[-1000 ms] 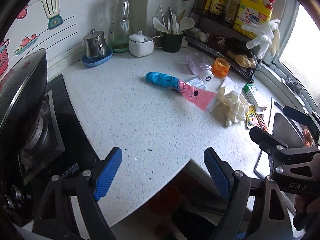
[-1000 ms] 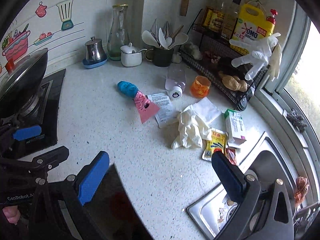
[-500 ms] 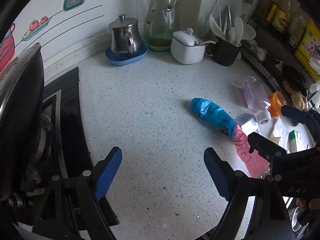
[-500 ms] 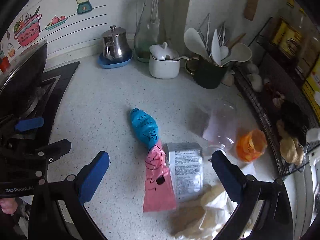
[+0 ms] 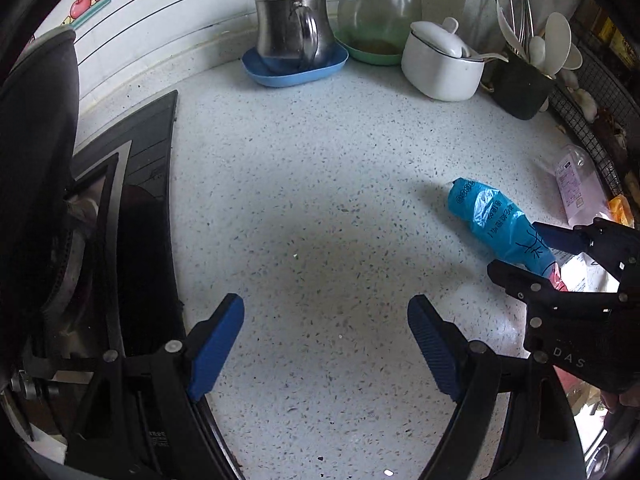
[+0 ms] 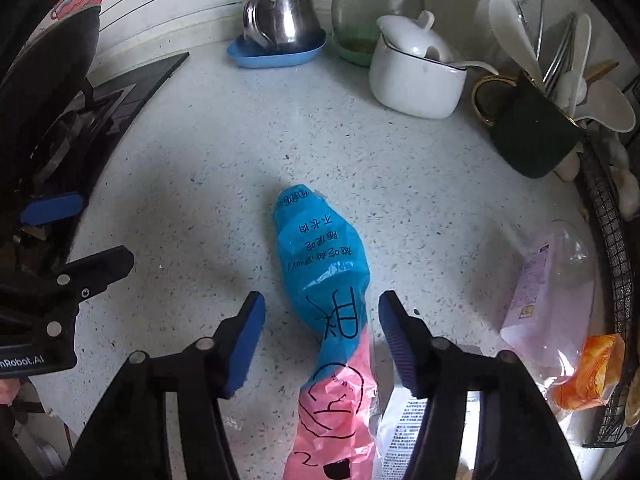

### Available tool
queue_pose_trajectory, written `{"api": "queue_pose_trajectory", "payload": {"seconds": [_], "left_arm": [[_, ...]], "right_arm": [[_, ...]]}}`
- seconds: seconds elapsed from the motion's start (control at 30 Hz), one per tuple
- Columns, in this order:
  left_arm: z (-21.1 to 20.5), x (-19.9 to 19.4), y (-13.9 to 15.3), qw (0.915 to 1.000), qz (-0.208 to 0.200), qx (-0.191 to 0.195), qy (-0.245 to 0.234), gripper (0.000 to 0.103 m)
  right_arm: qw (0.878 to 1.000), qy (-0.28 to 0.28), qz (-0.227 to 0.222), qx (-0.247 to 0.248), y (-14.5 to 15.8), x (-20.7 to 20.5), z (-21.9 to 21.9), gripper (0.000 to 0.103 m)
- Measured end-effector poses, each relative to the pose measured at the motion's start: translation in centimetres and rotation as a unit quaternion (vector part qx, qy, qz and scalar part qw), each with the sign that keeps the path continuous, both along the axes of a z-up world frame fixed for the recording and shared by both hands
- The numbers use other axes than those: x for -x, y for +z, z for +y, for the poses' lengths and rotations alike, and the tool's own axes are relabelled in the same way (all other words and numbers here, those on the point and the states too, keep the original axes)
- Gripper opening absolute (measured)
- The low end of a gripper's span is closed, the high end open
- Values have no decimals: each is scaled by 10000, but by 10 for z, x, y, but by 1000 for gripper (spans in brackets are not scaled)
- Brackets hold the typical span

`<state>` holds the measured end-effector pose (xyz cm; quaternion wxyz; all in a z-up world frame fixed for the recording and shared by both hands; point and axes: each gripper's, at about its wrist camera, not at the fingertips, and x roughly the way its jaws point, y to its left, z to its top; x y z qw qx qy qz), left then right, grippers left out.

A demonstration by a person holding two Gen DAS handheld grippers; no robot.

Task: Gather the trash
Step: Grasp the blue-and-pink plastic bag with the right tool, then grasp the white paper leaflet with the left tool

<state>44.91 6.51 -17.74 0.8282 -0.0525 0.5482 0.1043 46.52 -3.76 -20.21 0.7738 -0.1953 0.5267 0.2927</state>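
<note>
A blue and pink plastic wrapper [image 6: 326, 280] with black writing lies on the speckled counter. My right gripper [image 6: 322, 328] is open, its blue pads either side of the wrapper's blue part, low over the counter. In the left wrist view the wrapper [image 5: 492, 220] lies at the right, with the right gripper [image 5: 532, 254] around its near end. My left gripper [image 5: 326, 332] is open and empty over bare counter, left of the wrapper. A clear plastic bottle [image 6: 548, 276] and an orange wrapper [image 6: 592, 372] lie to the right.
A steel pot on a blue dish [image 6: 280, 16], a glass carafe [image 6: 368, 4], a white lidded bowl [image 6: 416, 76] and a dark utensil cup [image 6: 536, 132] stand along the back wall. The stove with a dark pan [image 5: 40, 160] is at the left. A wire rack [image 6: 608, 216] is at the right.
Both grippers have moved forward and down over the counter. The right gripper has come around the blue and pink wrapper, which now lies between its open fingers.
</note>
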Motion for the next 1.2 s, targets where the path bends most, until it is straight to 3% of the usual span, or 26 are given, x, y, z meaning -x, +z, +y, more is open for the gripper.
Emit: {"api": "queue_pose_trajectory", "payload": {"seconds": [0.03,0.13,0.2,0.47,0.67,0.9,1.1,1.2], "left_arm": [[0,2,0,10000,15,-15,-1,83],[0,7,2,10000,36,2,-45,83],[-2,11,9,9999,21,78,-150,82],[-29,28,52,9961,-267,93,-838,82],[-65,29,63,9885,-333,259,-1450,82],[-99,22,59,9799,-196,486,-1923,82],[-117,1,39,9717,121,1109,-2080,82],[-130,-12,28,9676,201,1208,-2207,82]], "right_arm": [[10000,8,71,24,-1,2,1,50],[9999,23,93,99,1,15,0,23],[9999,60,158,-1,8,27,-2,11],[9941,-786,220,-708,66,75,-47,10],[9830,-1533,203,-985,98,106,-93,10],[9683,-2296,157,-973,97,99,-127,10],[9581,-2711,90,-922,95,95,-142,10],[9526,-2925,77,-832,89,87,-147,10]]}}
